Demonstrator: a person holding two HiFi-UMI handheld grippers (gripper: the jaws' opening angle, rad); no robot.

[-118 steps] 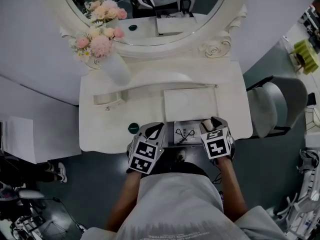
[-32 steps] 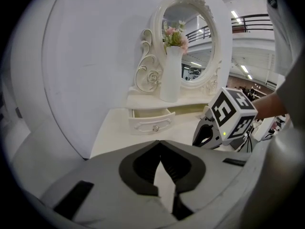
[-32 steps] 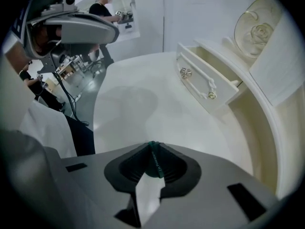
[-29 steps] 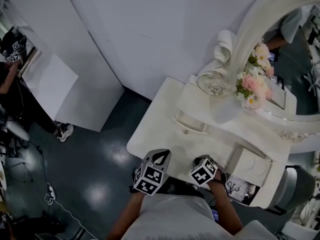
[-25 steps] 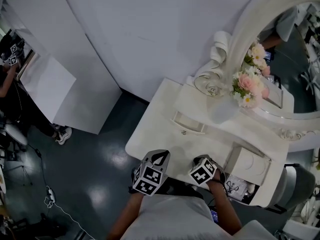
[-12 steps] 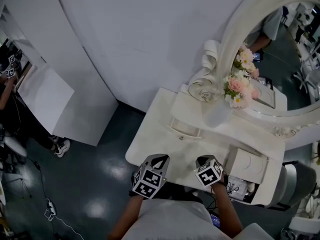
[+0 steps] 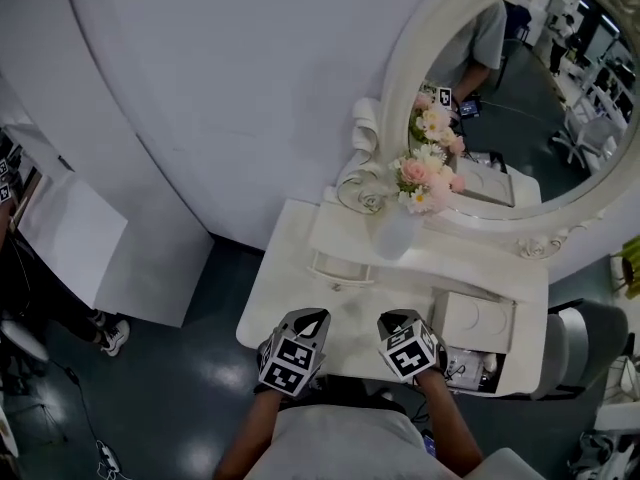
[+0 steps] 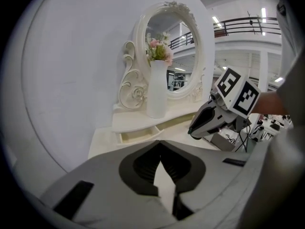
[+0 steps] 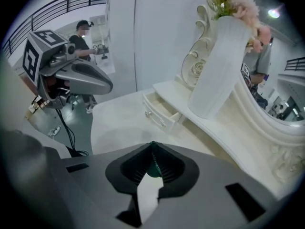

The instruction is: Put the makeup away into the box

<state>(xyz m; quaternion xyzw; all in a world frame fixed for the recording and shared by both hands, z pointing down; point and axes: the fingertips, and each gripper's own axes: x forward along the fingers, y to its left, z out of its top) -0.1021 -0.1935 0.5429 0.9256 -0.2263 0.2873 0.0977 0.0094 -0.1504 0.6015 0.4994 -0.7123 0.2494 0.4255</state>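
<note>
Between the ribbed pads point(image 9: 170, 165) of the right tool point(image 9: 152, 146), a small dark-green makeup piece point(image 9: 152, 169) is clamped. Only a rounded sliver of it is shown in the right gripper view, so its full shape cannot be told. The tool is carried above the near edge of the white tabletop point(image 7: 300, 298), apart from the surface. The left tool point(image 8: 160, 144) is seen with its jaws together and nothing between them, and it is held just beside the right one.

At the right end of the tabletop a white box point(image 7: 478, 320) is set, and its lid appears to be down. Just in front of it an open compartment point(image 7: 470, 368) with small dark things is visible; what they are cannot be made out. Further back, a white vase point(image 7: 395, 236) of flowers and an oval mirror point(image 7: 520, 98) are placed, and a small drawer point(image 7: 335, 266) is pulled out below the vase.

The green piece is judged to be light, rigid and smooth-sided, so it is likely to slip or twist if the grip is eased. It is best held across its widest part, squarely on the ribs. If the lid is indeed shut, it would have to be raised by the empty left tool before the piece can be lowered in. A gentle set-down is advised, since such cases can crack.
</note>
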